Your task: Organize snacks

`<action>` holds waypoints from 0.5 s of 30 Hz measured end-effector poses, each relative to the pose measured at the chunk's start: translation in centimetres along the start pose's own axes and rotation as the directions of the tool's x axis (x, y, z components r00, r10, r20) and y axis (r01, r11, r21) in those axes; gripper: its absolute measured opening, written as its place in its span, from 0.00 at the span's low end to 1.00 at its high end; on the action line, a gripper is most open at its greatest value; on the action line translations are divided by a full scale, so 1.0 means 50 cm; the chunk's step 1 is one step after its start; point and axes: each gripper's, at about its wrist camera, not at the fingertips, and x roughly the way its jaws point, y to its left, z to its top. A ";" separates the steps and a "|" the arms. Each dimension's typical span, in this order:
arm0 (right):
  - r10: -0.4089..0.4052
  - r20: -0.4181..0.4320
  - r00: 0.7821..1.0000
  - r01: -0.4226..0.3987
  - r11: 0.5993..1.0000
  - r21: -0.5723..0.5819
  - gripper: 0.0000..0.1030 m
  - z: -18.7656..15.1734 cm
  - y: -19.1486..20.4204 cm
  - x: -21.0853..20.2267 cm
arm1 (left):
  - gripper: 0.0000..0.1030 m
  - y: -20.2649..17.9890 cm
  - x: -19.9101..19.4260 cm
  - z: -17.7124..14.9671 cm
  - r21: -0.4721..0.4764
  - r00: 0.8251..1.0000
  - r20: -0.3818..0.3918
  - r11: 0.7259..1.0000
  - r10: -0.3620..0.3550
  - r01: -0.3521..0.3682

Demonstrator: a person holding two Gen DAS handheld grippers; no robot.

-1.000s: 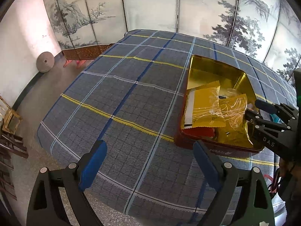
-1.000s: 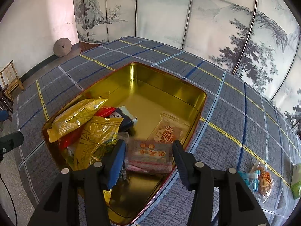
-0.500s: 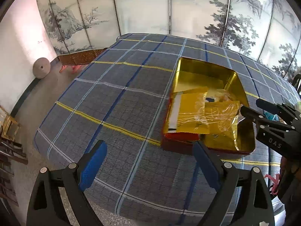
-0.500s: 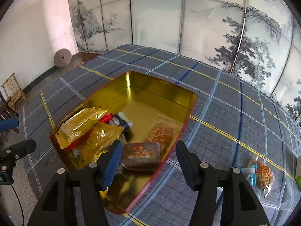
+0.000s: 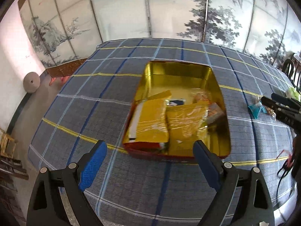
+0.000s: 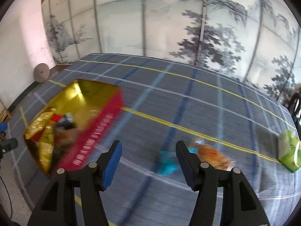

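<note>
A red tin with a gold inside (image 5: 176,71) sits on the plaid tablecloth and holds several snack packets, among them two yellow bags (image 5: 150,120). It also shows at the left of the right wrist view (image 6: 105,118), blurred. My left gripper (image 5: 148,162) is open and empty, just in front of the tin. My right gripper (image 6: 148,158) is open and empty, to the right of the tin, above a blue and orange snack bag (image 6: 210,154). A green packet (image 6: 289,150) lies at the far right.
The plaid tablecloth (image 5: 94,113) covers a large table. Painted folding screens (image 5: 169,9) stand behind it. A round stone disc (image 5: 31,82) leans on the left wall. A dark chair (image 6: 295,105) stands at the right edge.
My right gripper has let go of the brown snack packet inside the tin and swung right toward the blue and orange bag. My left gripper has turned to face the tin.
</note>
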 end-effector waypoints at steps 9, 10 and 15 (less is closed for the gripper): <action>0.025 -0.154 0.988 -0.037 0.996 -0.079 0.59 -0.003 -0.158 0.070 | 0.89 -0.060 0.009 0.013 0.049 1.000 -0.023 0.999 -0.009 0.010; 0.034 -0.168 0.985 -0.050 0.994 -0.095 0.59 -0.003 -0.163 0.077 | 0.89 -0.064 0.009 0.014 0.051 1.000 -0.025 0.999 -0.008 0.010; 0.091 -0.237 0.967 -0.142 0.968 -0.206 0.59 -0.004 -0.158 0.106 | 0.89 -0.085 0.010 0.021 0.071 0.999 -0.032 0.997 -0.008 0.011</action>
